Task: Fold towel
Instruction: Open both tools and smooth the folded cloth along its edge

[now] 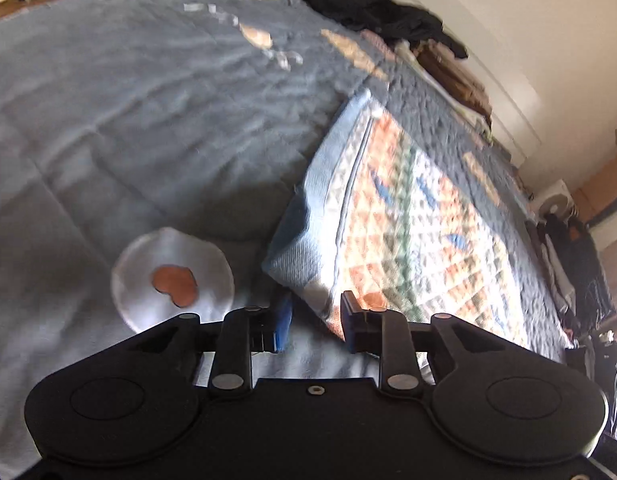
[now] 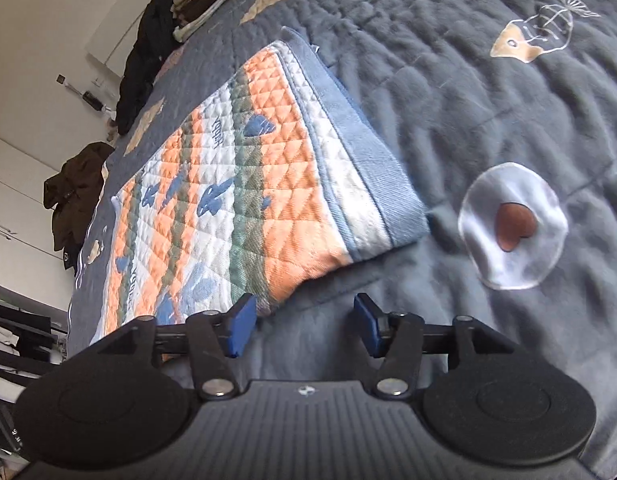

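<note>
Folded towel (image 2: 244, 200) on grey bedspread (image 2: 488, 92); egg-shaped patch (image 2: 512, 226) just beside; clothes (image 2: 144, 60) beyond

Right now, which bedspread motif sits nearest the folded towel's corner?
The white fried-egg patch with the orange heart, just off the towel corner; the fish motif lies farther up.

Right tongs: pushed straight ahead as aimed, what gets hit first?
Probably the bare blue-grey bedspread between the open right tongs. The folded towel's corner sits just left of that line, so the left pad could graze it.

Open grey bedspread (image 2: 488, 92) beside the folded towel (image 2: 244, 184); dark clothes (image 2: 144, 52), apparently heaped, line the far edge.
</note>
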Available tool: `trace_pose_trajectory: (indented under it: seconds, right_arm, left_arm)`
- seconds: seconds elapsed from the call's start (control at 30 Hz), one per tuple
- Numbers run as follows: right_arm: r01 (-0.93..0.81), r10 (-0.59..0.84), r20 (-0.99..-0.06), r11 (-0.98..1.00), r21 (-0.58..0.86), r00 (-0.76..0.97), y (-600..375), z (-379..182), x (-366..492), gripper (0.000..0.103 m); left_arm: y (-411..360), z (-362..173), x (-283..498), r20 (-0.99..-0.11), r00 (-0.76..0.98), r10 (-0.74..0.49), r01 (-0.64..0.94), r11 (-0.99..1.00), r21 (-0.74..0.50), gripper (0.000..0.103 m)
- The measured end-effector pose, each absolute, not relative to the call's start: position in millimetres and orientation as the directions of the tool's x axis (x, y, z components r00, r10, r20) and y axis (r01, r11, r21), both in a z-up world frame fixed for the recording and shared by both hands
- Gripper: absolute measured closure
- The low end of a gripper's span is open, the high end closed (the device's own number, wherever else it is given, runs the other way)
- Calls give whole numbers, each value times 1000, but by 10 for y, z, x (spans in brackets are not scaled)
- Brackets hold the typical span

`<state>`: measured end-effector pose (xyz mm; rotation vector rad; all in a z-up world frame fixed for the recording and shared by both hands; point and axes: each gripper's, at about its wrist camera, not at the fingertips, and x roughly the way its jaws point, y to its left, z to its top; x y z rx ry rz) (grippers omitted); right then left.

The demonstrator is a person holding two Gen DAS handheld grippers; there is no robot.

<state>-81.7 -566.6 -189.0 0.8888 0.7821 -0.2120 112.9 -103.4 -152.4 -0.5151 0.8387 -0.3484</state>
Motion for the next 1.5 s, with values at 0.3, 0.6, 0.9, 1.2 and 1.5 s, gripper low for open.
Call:
trace_pose_trajectory:
  seconds: [0.3, 0.6, 0.9, 1.2, 1.5]
  right_arm:
    - [254, 199, -522, 698, 669, 829, -5470, -1563, -550, 16]
    - [158, 279, -481, 711, 685, 831, -5275, -1741, -236, 14]
    - [231, 281, -525, 666, 709, 803, -5568, -2180, -399, 18]
    - [357, 128, -609, 708, 609, 783, -5939, -2112, -776, 18]
    - [296, 93, -487, 691, 660, 868, -5992, -1765, -951, 15]
  left_arm:
    - [-1508, -1337, 996, -244, 635, -733, 267, 505, -821, 35]
    - [-2094, -1902, 1281, -317, 544, -777, 150, 461, -874, 33]
    - [-1847, -2220, 1369, -530, 541, -653, 39, 649, -760, 50]
    - [-1468, -2072, 1316, -539, 649, -536, -28, 692, -722, 49]
    - [-1594, -1880, 1259, -317, 653, -688, 104, 496, -862, 21]
